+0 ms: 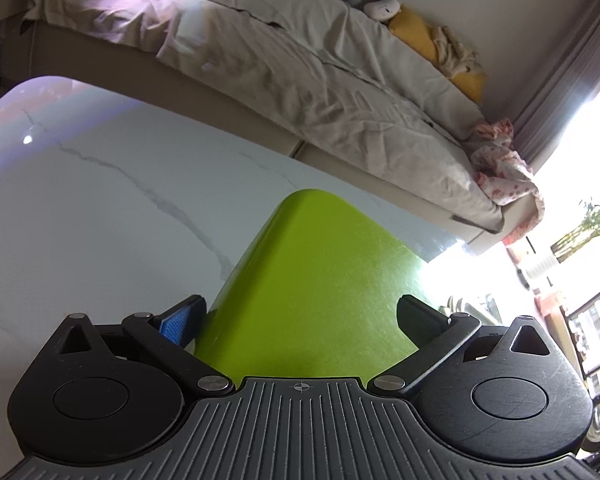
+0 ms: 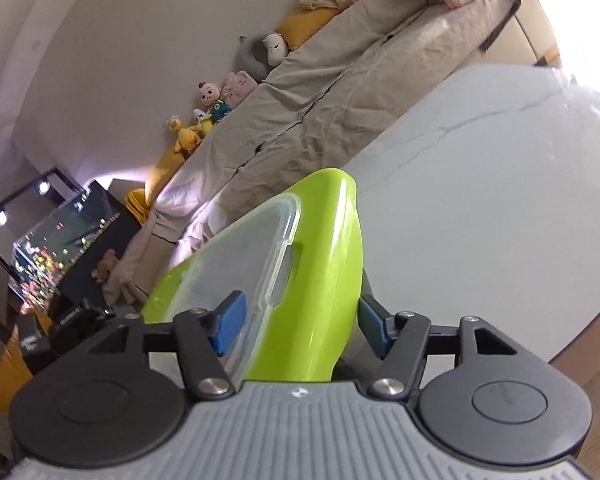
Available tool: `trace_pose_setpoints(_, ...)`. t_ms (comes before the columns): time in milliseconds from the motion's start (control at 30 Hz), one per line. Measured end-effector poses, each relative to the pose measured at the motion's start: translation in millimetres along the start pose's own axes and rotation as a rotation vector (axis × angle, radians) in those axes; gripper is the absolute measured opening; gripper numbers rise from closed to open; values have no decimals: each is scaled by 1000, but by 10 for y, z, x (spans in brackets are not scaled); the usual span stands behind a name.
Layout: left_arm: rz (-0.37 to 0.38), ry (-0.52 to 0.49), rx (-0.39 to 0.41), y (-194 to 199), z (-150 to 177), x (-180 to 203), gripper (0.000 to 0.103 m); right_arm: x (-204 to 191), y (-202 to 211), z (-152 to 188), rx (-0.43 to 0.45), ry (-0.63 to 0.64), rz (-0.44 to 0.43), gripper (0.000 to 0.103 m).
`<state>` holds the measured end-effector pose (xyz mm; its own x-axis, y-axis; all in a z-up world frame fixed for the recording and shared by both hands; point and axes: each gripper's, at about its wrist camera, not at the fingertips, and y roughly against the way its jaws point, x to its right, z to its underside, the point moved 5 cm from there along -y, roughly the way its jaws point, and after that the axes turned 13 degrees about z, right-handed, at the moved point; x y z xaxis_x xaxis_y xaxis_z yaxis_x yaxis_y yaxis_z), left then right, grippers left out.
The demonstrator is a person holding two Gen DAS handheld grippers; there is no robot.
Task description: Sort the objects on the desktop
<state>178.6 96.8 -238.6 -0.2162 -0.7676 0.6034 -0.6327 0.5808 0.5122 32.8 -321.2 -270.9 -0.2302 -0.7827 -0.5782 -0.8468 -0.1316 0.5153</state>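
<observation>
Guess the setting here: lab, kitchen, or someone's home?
Most likely a home living room: a long sofa under a rumpled beige cover, plush toys lined along its back, and a white marble-look table in front.

One lime-green plastic box (image 2: 324,264) shows in both views, with one clear plastic lid (image 2: 236,256) against it. One white marble table (image 1: 100,200) lies below, and one long sofa (image 1: 280,64) stands beyond it. On the sofa sit six soft toys (image 2: 210,94), two yellow cushions (image 1: 414,30) and one flowered cloth (image 1: 500,168). One glass tank (image 2: 68,240) stands at the far end.
</observation>
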Motion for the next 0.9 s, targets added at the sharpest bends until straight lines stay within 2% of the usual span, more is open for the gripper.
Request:
trace_pose_setpoints(233,46,39,19,325,305,17,99,-14,-45,-230,42,35,42,62)
trace_pose_setpoints(300,55,55,13,359,424,-24,99,-23,-143,-238,41,78,73,61)
trace_pose_setpoints(433,52,88,-4,356,521,-97,99,-76,-197,-232,55,90,73,63)
trace_pose_setpoints(500,61,98,1,388,492,-96,99,-93,-189,-224,46,87,65,65)
trace_pose_setpoints(600,73,104,23,451,418,-88,101,-63,-148,-227,48,61,63,81)
trace_pose_setpoints(633,72,103,27,456,398,-92,102,-35,-141,-247,57,44,65,83)
trace_pose_setpoints(767,17,79,31,406,370,-71,102,44,-200,-337,62,0,63,83)
trace_pose_setpoints(867,-32,19,42,379,385,2,102,11,-330,-354,43,36,74,82)
trace_pose_setpoints(900,-43,0,42,372,395,33,102,-24,-364,-350,36,58,68,78)
